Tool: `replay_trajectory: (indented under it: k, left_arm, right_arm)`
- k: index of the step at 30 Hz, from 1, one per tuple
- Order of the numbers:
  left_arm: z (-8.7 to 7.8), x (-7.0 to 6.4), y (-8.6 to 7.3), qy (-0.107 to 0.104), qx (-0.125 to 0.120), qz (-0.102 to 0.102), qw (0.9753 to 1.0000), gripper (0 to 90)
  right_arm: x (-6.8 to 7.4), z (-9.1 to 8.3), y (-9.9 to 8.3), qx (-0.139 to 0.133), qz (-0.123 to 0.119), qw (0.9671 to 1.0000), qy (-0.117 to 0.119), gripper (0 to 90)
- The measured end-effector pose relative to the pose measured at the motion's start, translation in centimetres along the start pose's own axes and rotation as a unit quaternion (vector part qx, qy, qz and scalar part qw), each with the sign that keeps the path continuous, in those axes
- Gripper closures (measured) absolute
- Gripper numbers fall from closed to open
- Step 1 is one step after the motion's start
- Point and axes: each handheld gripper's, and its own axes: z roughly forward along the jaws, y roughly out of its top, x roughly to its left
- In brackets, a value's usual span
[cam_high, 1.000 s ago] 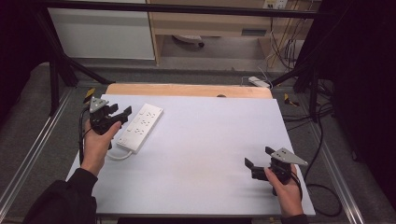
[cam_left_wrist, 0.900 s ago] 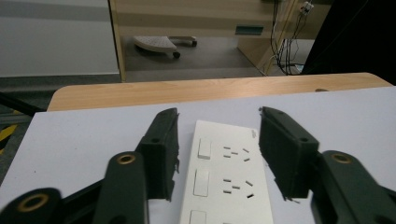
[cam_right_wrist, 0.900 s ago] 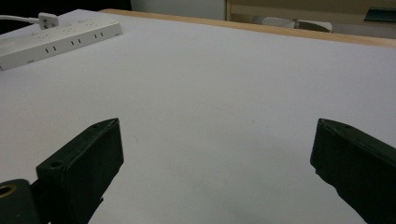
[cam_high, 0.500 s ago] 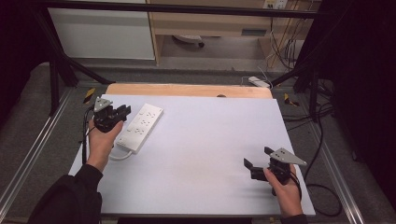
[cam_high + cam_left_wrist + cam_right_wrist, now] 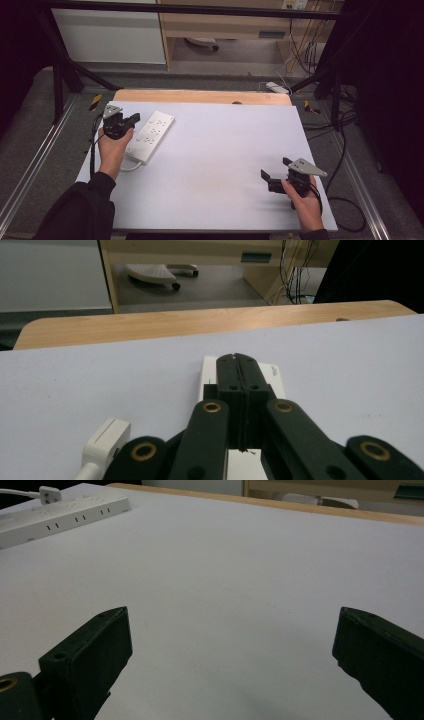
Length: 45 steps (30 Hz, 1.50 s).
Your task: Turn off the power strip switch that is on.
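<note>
From the high view the whole layout reads at once: a white power strip (image 5: pixel 150 136) lies aslant near the left edge of the tabletop (image 5: pixel 220 165), its cable (image 5: pixel 131 168) curling off its near end, the left gripper (image 5: pixel 131 121) sits at its left side, and the right gripper (image 5: pixel 272 176) sits well apart near the right front corner. That view is too distant to settle whether the left jaws touch the strip. The left gripper view fills this in: the left gripper (image 5: pixel 236 360) has its jaws pressed flat together with nothing between them, and the strip (image 5: pixel 207 375) lies directly under and beyond them, its far end poking out on both sides of the tips; a white plug (image 5: pixel 106 438) lies just to the left of the jaws. Contact with the strip cannot be told there either. The right gripper view shows the right gripper (image 5: pixel 232 640) with jaws spread wide over bare tabletop, and the strip (image 5: pixel 60 520) far off at the upper left, socket holes facing up, with the plug (image 5: pixel 49 494) just behind it.
</note>
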Motion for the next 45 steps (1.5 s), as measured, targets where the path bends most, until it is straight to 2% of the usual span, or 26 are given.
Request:
replay_trajectory:
  k: [3, 8, 12, 15, 17, 19, 21, 27, 39, 45]
  left_arm:
    - [0.3, 0.0, -0.2, 0.0, 0.008, 0.007, 0.9999, 90.0]
    - [1.1, 0.1, -0.6, 0.016, 0.017, 0.007, 0.9997, 90.0]
    - [1.1, 0.3, -0.5, 0.012, 0.018, 0.002, 0.9998, 90.0]
    - [1.4, 0.6, -0.6, 0.009, 0.033, 0.005, 0.9994, 90.0]
    - [1.4, 0.6, -0.5, 0.004, 0.032, 0.002, 0.9995, 90.0]
    - [1.5, 0.3, -0.2, 0.0, 0.034, 0.009, 0.9994, 90.0]
    - [1.6, 0.1, 0.0, 0.002, 0.038, 0.018, 0.9991, 90.0]
    - [1.9, 0.5, -0.3, 0.007, 0.048, 0.011, 0.9987, 90.0]
    - [2.3, 0.7, -0.6, 0.012, 0.062, 0.012, 0.9979, 90.0]
    - [2.6, 1.2, -0.9, 0.014, 0.08, 0.016, 0.9966, 90.0]
  right_arm:
    - [0.1, 0.1, 0.1, 0.0, -0.002, 1.0, 0.002, 3.0]
    - [0.4, 0.2, 0.1, 0.011, -0.024, 0.9996, 0.003, 3.0]
    - [0.5, 0.1, 0.2, 0.008, -0.025, 0.9997, 0.005, 2.9]
    - [0.6, 0.2, 0.2, 0.009, -0.025, 0.9996, 0.008, 2.9]
    - [0.5, 0.1, 0.2, 0.009, -0.026, 0.9996, 0.007, 2.9]
    - [0.6, 0.1, 0.2, 0.007, -0.023, 0.9997, 0.007, 2.9]
    - [0.5, 0.1, 0.2, 0.006, -0.021, 0.9997, 0.008, 2.9]
    - [0.5, 0.0, 0.2, 0.006, -0.021, 0.9997, 0.008, 2.9]
    - [0.4, 0.0, 0.2, 0.004, -0.019, 0.9998, 0.007, 2.9]
    - [0.4, 0.0, 0.2, 0.004, -0.016, 0.9998, 0.008, 2.9]
